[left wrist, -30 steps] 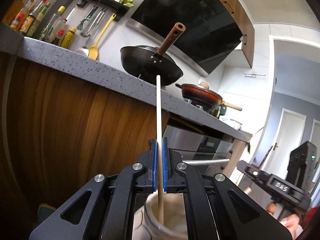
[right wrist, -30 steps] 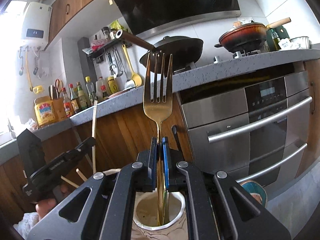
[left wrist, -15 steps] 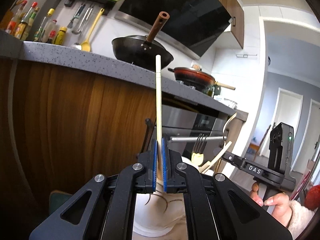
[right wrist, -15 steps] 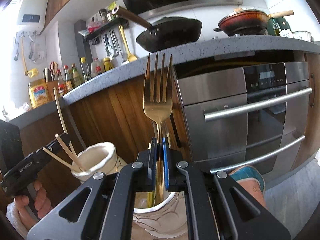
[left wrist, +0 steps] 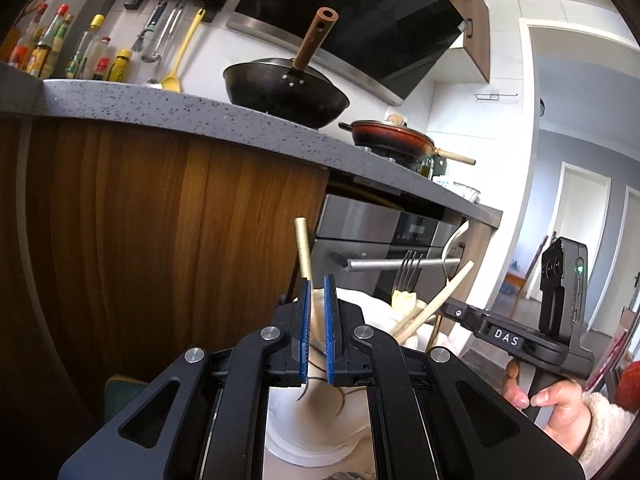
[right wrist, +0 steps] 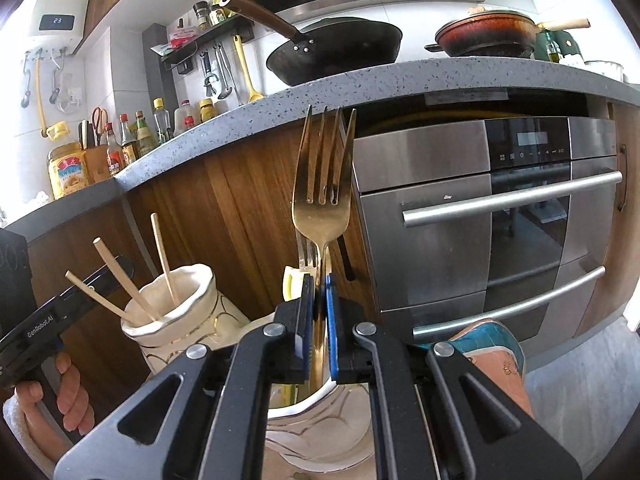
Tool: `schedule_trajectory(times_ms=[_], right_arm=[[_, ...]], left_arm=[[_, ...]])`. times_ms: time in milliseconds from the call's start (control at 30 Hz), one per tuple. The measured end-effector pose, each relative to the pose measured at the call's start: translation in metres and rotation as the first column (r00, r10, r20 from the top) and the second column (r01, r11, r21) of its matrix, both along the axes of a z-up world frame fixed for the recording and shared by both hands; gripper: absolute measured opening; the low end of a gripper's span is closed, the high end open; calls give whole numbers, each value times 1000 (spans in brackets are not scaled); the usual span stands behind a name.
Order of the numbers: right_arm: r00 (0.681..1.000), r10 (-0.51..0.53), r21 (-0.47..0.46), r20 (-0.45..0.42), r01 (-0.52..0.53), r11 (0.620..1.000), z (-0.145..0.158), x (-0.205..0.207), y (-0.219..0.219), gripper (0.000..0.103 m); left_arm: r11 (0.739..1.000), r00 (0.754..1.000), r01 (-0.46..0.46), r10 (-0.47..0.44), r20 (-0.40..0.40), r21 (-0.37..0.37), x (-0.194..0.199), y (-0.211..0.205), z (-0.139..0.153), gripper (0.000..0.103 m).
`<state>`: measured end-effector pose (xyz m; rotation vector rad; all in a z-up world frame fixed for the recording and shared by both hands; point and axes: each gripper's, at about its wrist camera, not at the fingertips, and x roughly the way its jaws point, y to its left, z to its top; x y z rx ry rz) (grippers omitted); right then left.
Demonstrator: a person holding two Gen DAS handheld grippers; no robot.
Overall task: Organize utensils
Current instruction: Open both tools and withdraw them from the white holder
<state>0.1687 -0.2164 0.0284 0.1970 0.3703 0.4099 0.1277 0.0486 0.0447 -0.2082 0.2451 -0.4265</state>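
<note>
Left gripper (left wrist: 316,304) now parted, chopstick (left wrist: 303,252) released, leaning in vase (left wrist: 320,432); right gripper (right wrist: 319,304) still clamps gold fork (right wrist: 322,184).

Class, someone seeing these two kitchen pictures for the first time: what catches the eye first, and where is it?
The gold fork stands upright, clamped in the right gripper above a white vase. Left of it, chopsticks lean in a second vase. A black wok sits on the countertop.
</note>
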Motion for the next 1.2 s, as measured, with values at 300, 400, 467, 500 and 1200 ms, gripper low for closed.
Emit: schedule_trajectory(times_ms=[300,400,467,500,1200], right_arm=[[999,-25,36,-28,26,999,-4,7,-9,9],[999,-34,38,-17,35,999,-2,5,-9,24],[999,-34,46,-16,34,998,-2,4,-10,29],[999,-35,44,-15,35,998,-2,4,-10,30],[998,-58,19,26,58,998,9,-46,-10,98]], left_arm=[[1000,1000,-16,15,-4,-11,1,3,1,12],[1000,1000,-22,22,-6,-19,1,6,1,16],[999,1000,-24,24,-6,-23,1,7,1,18],[999,1000,-30,29,-6,-20,1,8,1,18],[962,966,-252,256,-27,105,-41,15,9,77]])
